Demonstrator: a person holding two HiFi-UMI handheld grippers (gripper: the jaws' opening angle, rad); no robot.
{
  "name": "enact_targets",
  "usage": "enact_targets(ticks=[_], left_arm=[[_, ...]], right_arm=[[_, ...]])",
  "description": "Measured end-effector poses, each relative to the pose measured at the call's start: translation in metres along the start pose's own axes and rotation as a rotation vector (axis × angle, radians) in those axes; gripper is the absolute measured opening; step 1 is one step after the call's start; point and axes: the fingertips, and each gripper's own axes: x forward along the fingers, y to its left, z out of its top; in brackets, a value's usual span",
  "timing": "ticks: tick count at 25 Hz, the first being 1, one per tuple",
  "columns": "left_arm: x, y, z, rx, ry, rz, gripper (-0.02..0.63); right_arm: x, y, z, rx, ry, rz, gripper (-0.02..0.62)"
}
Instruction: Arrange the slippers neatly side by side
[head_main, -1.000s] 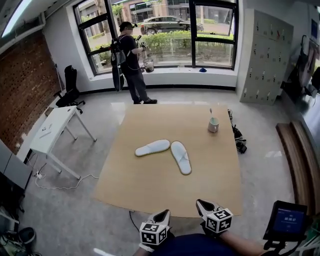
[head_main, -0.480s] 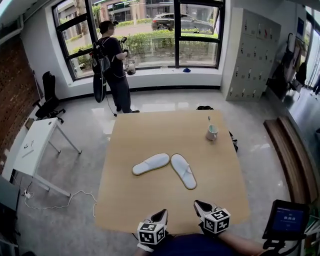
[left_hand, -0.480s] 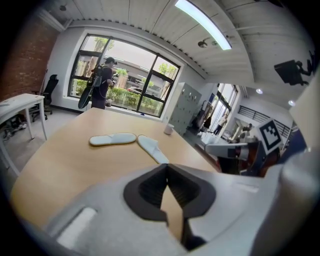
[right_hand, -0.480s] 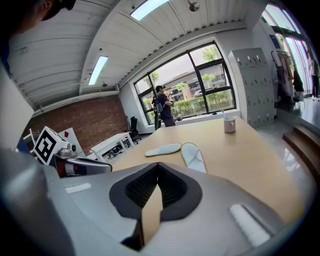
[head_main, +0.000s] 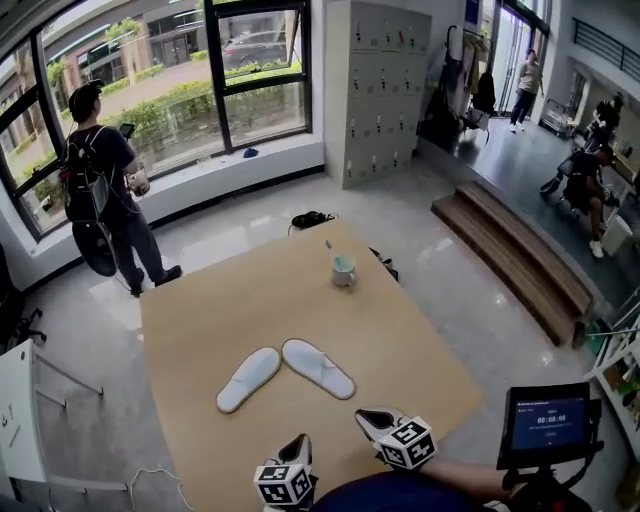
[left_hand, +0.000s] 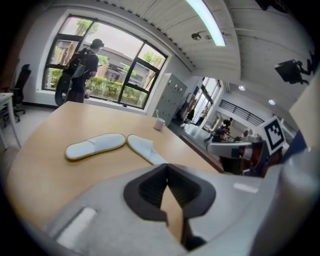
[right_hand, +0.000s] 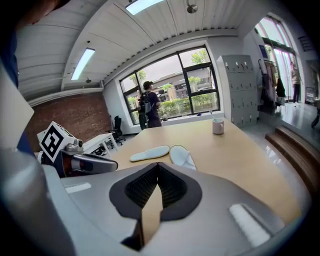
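1. The two slippers lie splayed in a V in the middle of the worktop (head_main: 190, 320), at 12 o'clock from me. The left slipper (head_main: 248, 379) trails off toward 7 o'clock and the right slipper (head_main: 318, 367) toward 4 o'clock, with their far ends close together.
2. They look thin and light. If I reach in with the jaws together, I expect to shove one along the smooth top instead of gripping it.
3. Swinging one slipper round could nudge the other, because their far ends sit so close. I would then have two crooked slippers.
4. A pinch on the strap alone might let the sole droop or twist, so it lands skewed.
5. The cup (head_main: 344, 270) stands well off at 1 o'clock from the slippers. I judge it at risk only from a long overshoot.
6. My left hand-held gripper (head_main: 300, 447) has its jaws closed together with nothing between them. It touches nothing and hangs over the near edge at 6 o'clock.
7. My right hand-held gripper (head_main: 372, 420) is the same: jaws closed, empty, just beside the left one and short of the slippers.
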Motion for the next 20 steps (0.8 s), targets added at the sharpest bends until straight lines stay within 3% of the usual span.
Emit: enact_targets(ticks=[6, 10, 15, 20], left_arm=[[0.024, -0.004, 0.021, 0.101, 0.023, -0.091, 0.005], [0.018, -0.002, 0.012, 0.062, 0.016, -0.076, 0.005], [0.000, 0.008, 0.013, 0.015, -0.047, -0.003, 0.005], [-0.051, 0.055, 0.022, -0.040, -0.101, 0.208, 0.005]], right_arm=[[-0.010, -0.024, 0.000, 0.056, -0.002, -0.103, 0.011], [-0.012, -0.021, -0.012, 0.043, 0.027, -0.083, 0.011], [-0.009, -0.027, 0.006, 0.015, -0.003, -0.056, 0.011], [0.027, -0.027, 0.041, -0.001, -0.022, 0.054, 0.011]])
